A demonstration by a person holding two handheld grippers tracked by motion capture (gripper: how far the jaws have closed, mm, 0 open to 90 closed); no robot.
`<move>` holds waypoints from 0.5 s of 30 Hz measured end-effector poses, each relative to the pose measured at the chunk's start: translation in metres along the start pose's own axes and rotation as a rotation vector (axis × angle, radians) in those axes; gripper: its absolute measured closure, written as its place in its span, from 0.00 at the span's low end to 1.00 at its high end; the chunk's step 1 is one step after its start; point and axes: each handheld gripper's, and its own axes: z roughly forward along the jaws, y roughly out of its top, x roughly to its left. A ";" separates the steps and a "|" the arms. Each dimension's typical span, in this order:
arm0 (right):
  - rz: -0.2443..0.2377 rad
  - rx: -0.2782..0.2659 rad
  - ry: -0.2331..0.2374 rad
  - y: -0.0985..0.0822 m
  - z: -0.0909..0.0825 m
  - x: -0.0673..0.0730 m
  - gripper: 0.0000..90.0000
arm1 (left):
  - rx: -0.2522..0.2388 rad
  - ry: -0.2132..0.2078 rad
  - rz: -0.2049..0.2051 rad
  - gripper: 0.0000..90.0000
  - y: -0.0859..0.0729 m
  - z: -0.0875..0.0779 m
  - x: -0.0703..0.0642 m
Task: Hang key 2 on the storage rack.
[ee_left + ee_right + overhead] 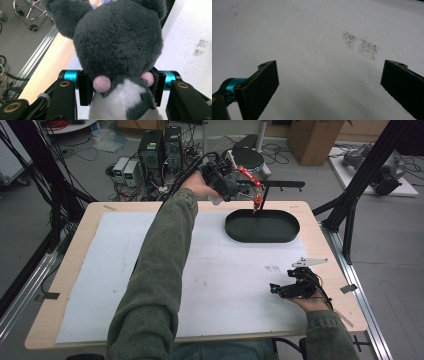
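A: What is seen nearest the person?

B: At the near right of the counter [65, 285], the right gripper [276, 289] is rested low over the white mat [125, 270], its jaws spread wide with nothing between them. It appears to be parked there so that the way is left clear for the other hand.

A: And farther off?

B: The left gripper [227, 187] is held out past the far edge, just beside the dark oval tray [262, 238], on a green-sleeved arm [160, 270]. In the left gripper view, a grey plush toy [120, 45] with pink cheeks and a white front is pinched at the neck between the pads, head away from the camera. The narrow neck is judged to have been chosen so that soft stuffing cannot slip out of the grip.

A: Why is it held there?

B: A drop into the tray is probably intended. In the high view the toy itself cannot be made out clearly; a red-and-orange fitting [252, 185] is seen beside the tray's far rim.
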 end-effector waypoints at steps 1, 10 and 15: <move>0.003 -0.002 0.001 0.000 -0.001 0.000 0.01 | -0.003 0.000 -0.003 0.55 0.000 0.001 0.000; 0.005 -0.007 0.010 0.000 -0.001 0.000 0.01 | -0.032 -0.008 -0.054 0.54 -0.001 0.014 0.009; 0.010 -0.001 0.014 -0.001 -0.001 0.000 0.01 | -0.027 -0.017 -0.071 0.41 -0.004 0.016 0.012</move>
